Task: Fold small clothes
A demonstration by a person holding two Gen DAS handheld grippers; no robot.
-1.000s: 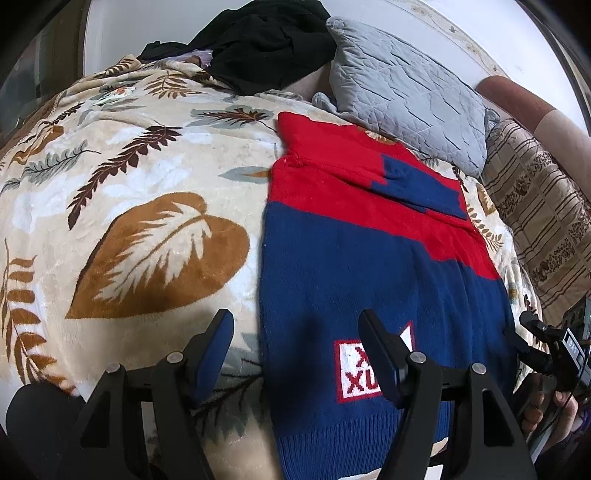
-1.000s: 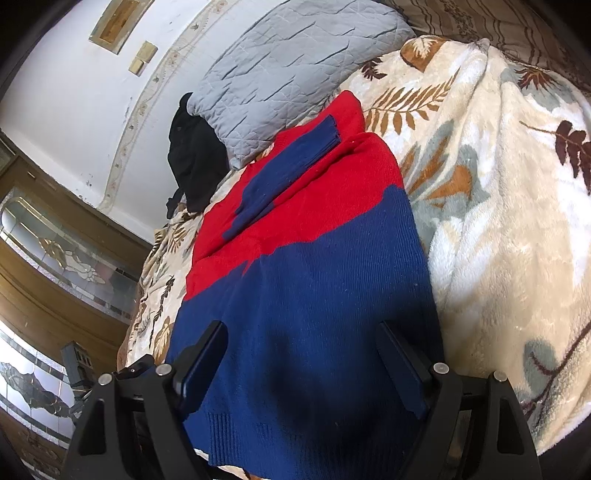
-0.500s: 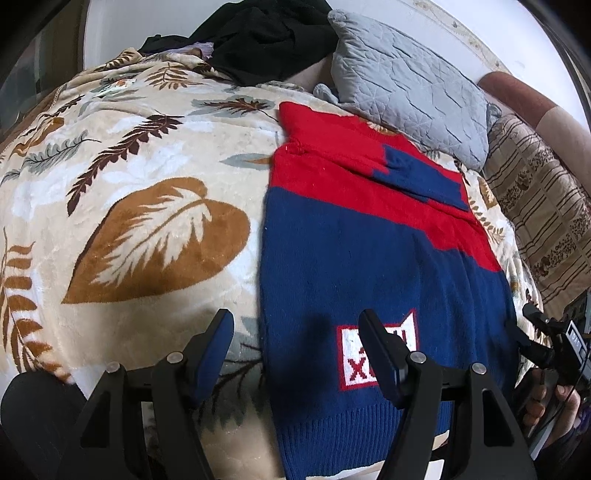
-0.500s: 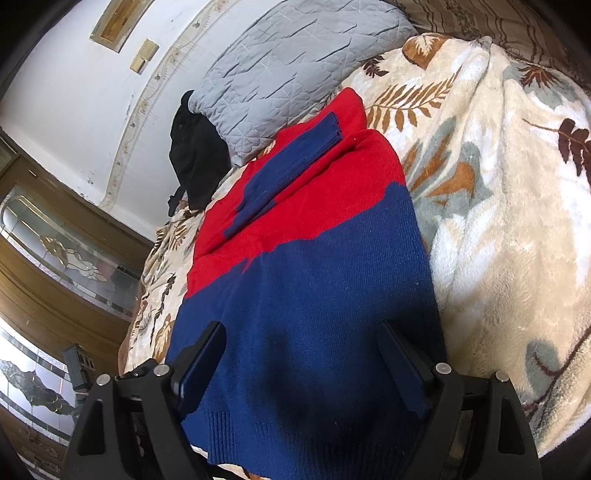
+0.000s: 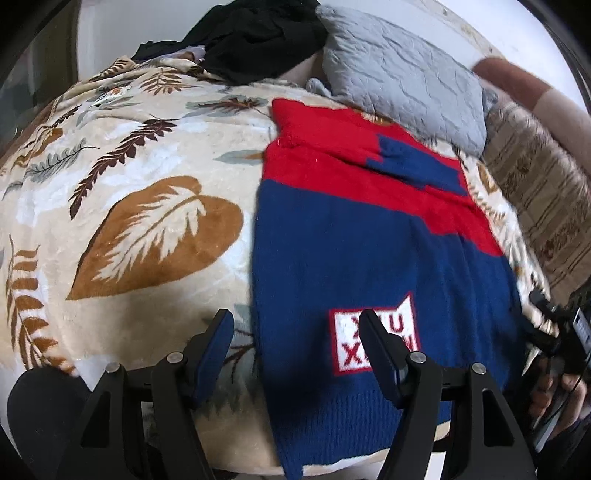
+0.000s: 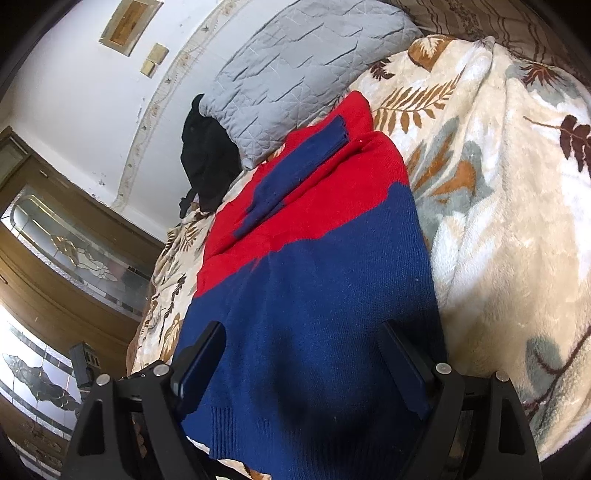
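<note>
Nearest, left gripper (image 5: 295,334): jaws wide, empty, over sweater's left hem corner | right gripper (image 6: 301,349): jaws wide, empty, above sweater hem | sweater (image 5: 369,258): flat on leaf blanket (image 5: 129,221) | grey pillow (image 5: 402,74) beyond sweater collar

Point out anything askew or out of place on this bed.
Little stands out. The sweater lies flat on the leaf-print blanket, sleeve folded across its red top. Only a black garment is heaped loosely beside the grey pillow.
</note>
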